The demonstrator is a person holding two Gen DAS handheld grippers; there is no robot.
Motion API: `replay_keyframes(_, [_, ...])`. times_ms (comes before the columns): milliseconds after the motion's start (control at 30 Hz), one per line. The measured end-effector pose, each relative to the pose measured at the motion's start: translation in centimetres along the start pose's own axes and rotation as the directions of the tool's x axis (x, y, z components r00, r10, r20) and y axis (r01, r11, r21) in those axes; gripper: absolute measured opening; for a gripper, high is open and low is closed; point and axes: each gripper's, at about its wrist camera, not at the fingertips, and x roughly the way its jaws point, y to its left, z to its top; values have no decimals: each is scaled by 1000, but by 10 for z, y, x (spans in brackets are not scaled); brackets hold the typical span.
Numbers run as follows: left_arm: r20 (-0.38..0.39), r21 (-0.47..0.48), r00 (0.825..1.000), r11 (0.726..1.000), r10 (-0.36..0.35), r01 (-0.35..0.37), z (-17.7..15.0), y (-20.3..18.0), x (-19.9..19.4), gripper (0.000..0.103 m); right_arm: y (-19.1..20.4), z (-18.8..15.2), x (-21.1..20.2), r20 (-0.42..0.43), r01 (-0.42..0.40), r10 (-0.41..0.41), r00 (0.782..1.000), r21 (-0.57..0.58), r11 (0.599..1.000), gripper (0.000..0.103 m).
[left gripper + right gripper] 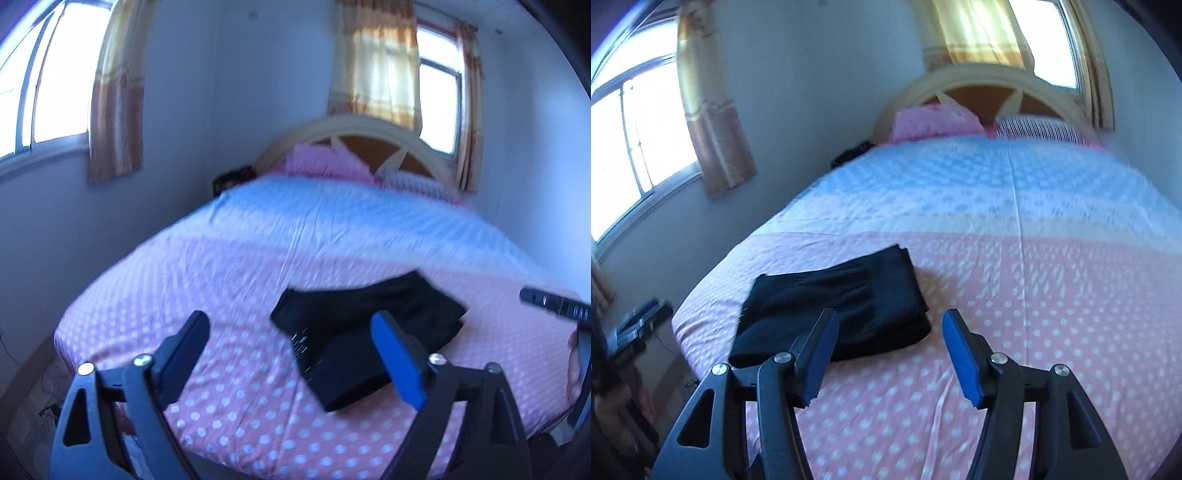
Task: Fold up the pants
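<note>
Black pants [365, 332] lie folded into a compact stack on the pink dotted bedsheet [229, 280], near the foot of the bed. My left gripper [291, 321] hovers open above the sheet, nothing between its fingers; the pants sit ahead and to the right, behind the right blue pad [397, 354]. In the right wrist view the same pants [842, 306] rest ahead and to the left on the bedsheet [1034, 295]. My right gripper [892, 321] is open and empty, its left pad [822, 354] overlapping the stack's near edge in the image. The other gripper's tip [550, 304] shows at the right edge.
Pillows [934, 120] and a curved wooden headboard [979, 79] stand at the far end. Curtained windows [48, 85] line the walls. Dark clutter [639, 325] sits on the floor left of the bed. The blue half of the sheet [960, 173] is bare.
</note>
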Motion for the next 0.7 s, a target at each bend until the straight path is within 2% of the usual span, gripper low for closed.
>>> replay_keyframes(133, [42,30,999,999,-17,16,9,-15,-20,103,16,0,-36,53,22,-19,998,-44,999,61])
replay_keyframes(200, [48,49,998,998,-33,30,11,-23,-24,103,21,1,-50,82,20,-15,997,-54,998,72])
replay_keyframes(267, [52,67,998,997,-34,30,12,-30,-26,103,26,1,-61,117,27,-20,993,-63,998,76])
replay_keyframes(700, [60,80,998,997,-14,9,9,-37,-35,103,35,-7,-77,128,5,6,992,-87,996,76])
